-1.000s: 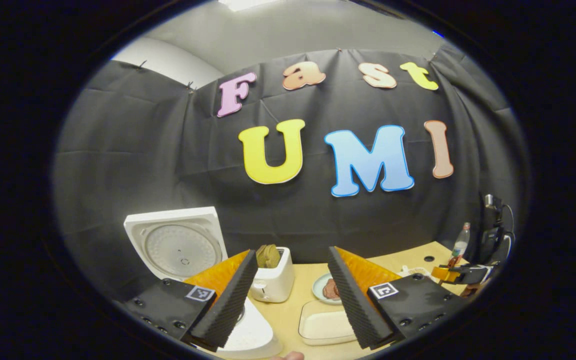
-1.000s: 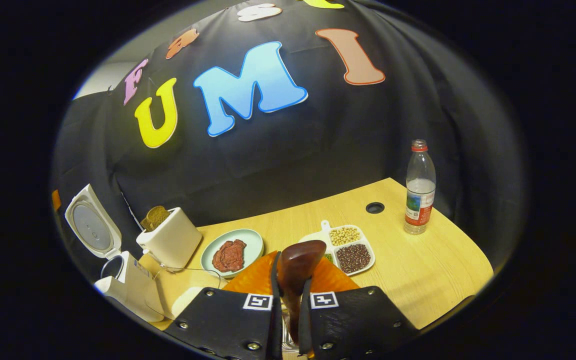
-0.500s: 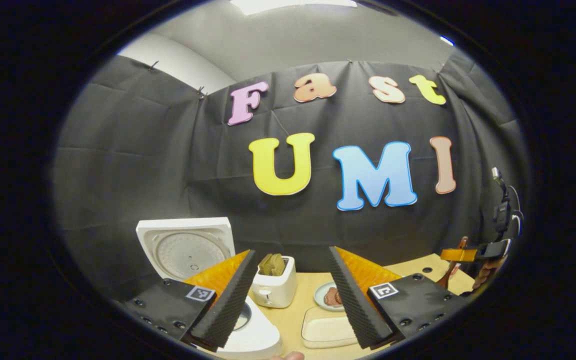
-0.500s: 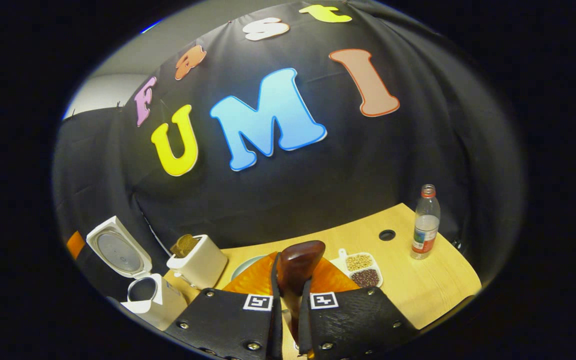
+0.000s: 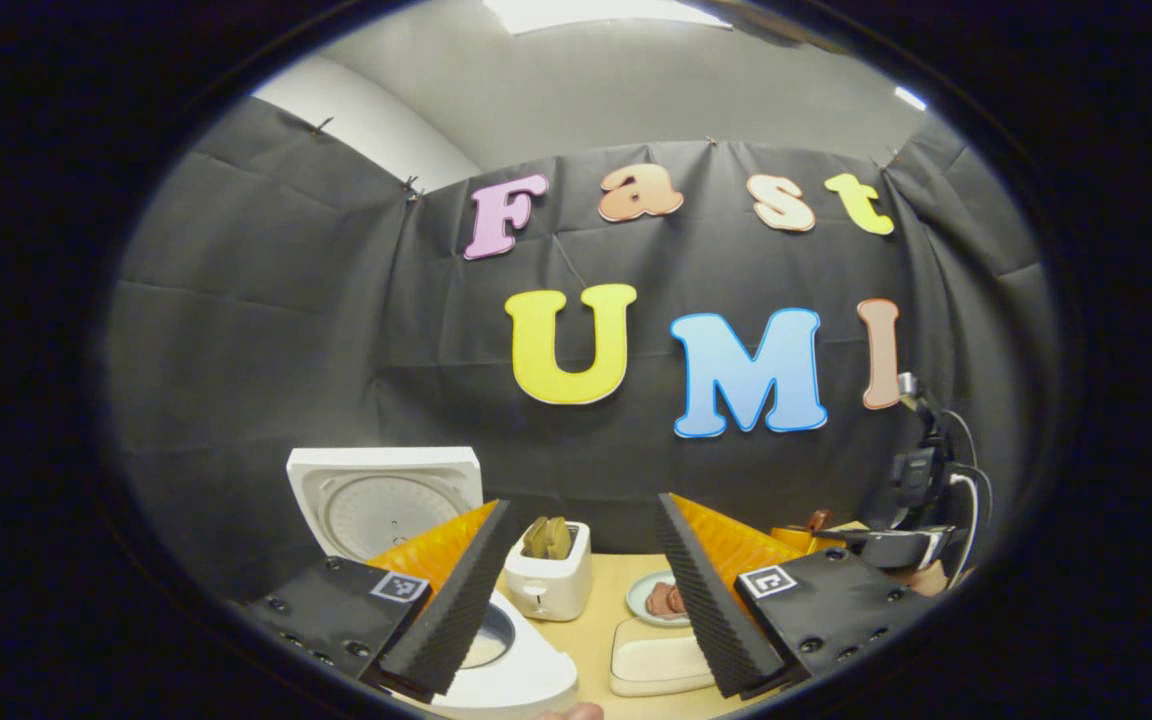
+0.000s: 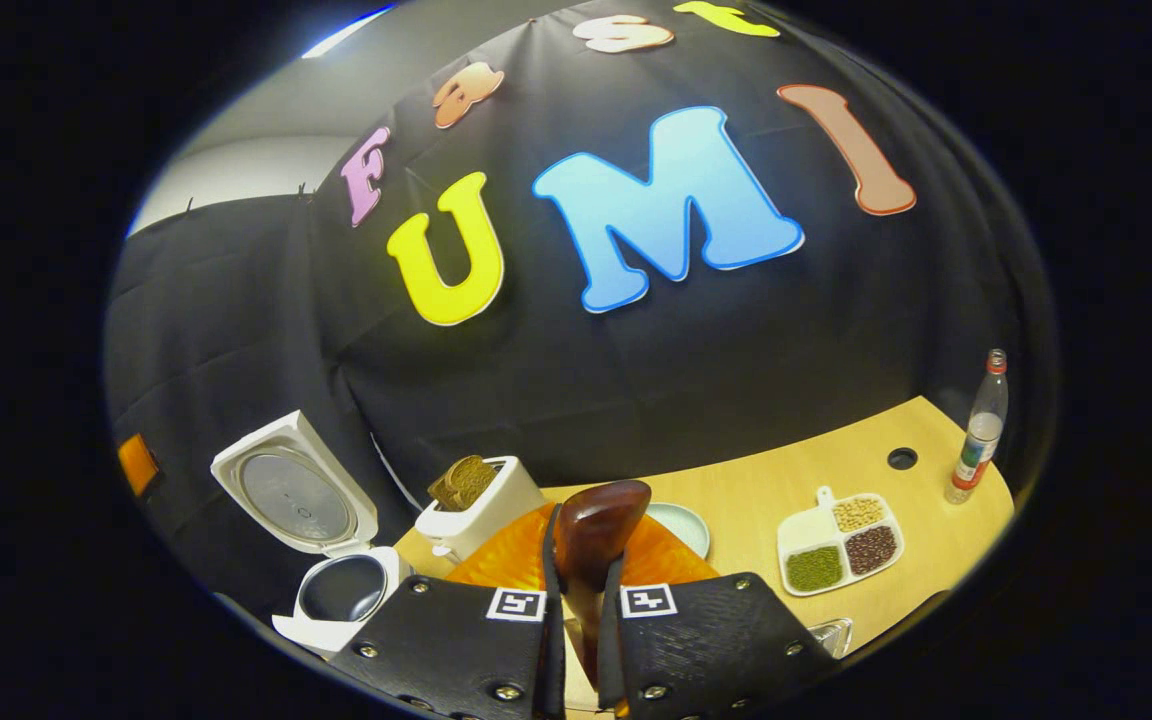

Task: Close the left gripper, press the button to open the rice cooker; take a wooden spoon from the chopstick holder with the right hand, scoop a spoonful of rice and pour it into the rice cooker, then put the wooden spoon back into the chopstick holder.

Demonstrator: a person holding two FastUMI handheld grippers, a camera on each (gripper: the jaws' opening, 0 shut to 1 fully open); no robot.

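Both fingers of the right gripper point(image 6: 576, 610) pinch the wooden spoon point(image 6: 591, 540), bowl up, right of the rice cooker point(image 6: 341, 590), whose lid stands open. Above the cooker, the left gripper point(image 5: 576, 590) is spread wide, holding nothing.

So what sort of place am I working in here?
Likely a staged kitchen tabletop in a booth: an open rice cooker, a toaster with bread and a divided tray of beans on a wooden table.

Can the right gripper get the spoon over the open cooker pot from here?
Probably yes. The rice cooker has its lid standing upright, pot mouth exposed. The right gripper is shut on the wooden spoon, and nothing sits between them; the toaster stands behind.
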